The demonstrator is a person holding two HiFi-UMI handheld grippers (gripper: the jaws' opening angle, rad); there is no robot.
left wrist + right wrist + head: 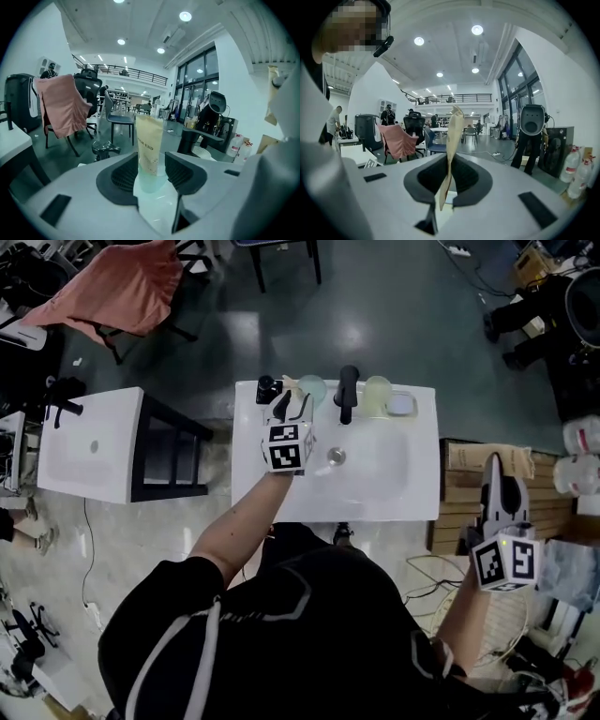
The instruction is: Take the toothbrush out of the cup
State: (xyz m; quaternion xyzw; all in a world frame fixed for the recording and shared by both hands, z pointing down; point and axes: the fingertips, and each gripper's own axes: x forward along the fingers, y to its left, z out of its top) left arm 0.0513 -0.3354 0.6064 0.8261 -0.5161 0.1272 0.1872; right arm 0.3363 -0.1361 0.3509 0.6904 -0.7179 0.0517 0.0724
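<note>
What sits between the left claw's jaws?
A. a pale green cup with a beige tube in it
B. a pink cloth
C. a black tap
A: the left claw is open, and the pale green cup shows between its jaws with a beige tube standing in it.

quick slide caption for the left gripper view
Left gripper with jaws apart around a translucent pale green cup that holds an upright beige tube
</note>
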